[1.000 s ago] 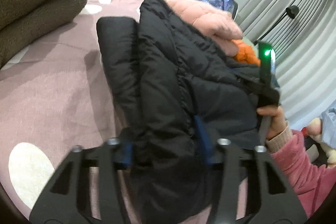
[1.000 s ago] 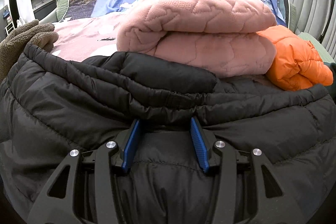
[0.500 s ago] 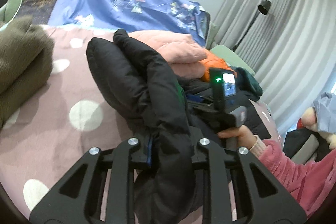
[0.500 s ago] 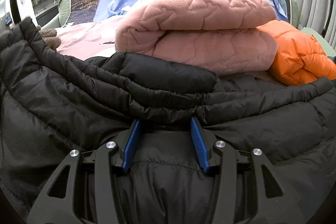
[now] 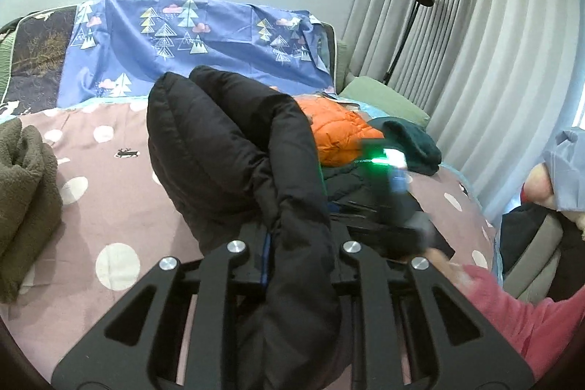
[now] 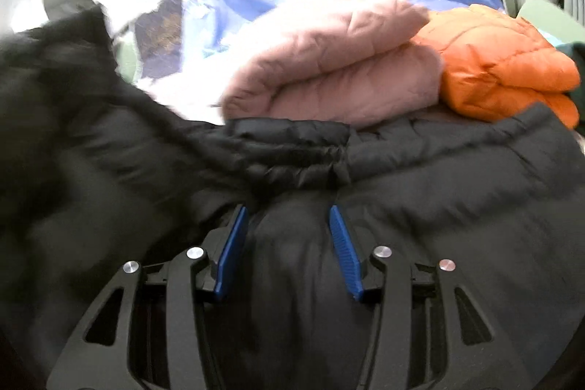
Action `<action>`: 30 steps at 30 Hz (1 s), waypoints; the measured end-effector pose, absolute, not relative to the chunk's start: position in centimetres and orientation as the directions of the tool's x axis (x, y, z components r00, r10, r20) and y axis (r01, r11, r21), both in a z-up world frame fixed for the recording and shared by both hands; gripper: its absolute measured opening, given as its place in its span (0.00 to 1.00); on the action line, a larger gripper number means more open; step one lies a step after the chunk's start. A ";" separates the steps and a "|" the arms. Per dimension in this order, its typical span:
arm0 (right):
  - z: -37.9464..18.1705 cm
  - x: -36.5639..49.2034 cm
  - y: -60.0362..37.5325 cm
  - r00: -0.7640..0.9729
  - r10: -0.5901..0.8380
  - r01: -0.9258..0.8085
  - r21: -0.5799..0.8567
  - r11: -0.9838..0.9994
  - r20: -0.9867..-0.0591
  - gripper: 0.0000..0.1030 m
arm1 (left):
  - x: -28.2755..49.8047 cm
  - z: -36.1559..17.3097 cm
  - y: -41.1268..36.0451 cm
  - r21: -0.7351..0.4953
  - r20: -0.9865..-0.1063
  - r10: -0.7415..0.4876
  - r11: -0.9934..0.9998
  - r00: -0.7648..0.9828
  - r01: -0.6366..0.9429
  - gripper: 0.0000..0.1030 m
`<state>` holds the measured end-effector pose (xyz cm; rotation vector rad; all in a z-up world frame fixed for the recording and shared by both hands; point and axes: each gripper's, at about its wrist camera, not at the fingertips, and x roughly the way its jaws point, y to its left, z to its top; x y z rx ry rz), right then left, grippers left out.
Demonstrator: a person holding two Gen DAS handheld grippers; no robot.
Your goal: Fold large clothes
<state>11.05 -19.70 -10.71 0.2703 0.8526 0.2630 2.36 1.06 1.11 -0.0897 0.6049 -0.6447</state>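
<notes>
Risk first: left gripper [image 5: 299, 254] was clamped on a thick bunched wad of the black puffer jacket [image 5: 226, 148], held up off the bed [image 5: 120, 207]. Slick padded shell, so the wad could have squeezed out of the pinch mid-swing and the lifted part would have flopped back unfolded.

Right gripper [image 6: 289, 243] had its blue pads [image 6: 343, 251] partly apart with jacket fabric bulging between them. Looked like a loose hold near the gathered seam, not a hard clamp; if the left pulled against it, that edge could have slipped or dragged the lower layer out of line.

Jacket body lay on the bed directly in front of the pink folded coat [image 6: 329, 61] and orange jacket [image 6: 504, 64], apparently touching the pink one. Carrying the fold too far forward could have shoved or toppled that stack.

Versus half a second earlier:
- left view had tilted up, more wall and curtain [image 5: 475, 61] visible, less bedspread
- pink coat no longer visible in left view, hidden behind the raised black fabric
- right view was sharp then, motion-blurred and rolled now
- right gripper's pad gap looked unchanged
</notes>
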 end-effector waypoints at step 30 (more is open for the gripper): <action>-14.2 -0.6 -23.7 0.489 0.524 -0.026 0.589 0.808 -0.697 0.05 | 4.2 0.4 -11.8 -0.189 -0.630 -0.612 0.718 0.478 0.670 0.17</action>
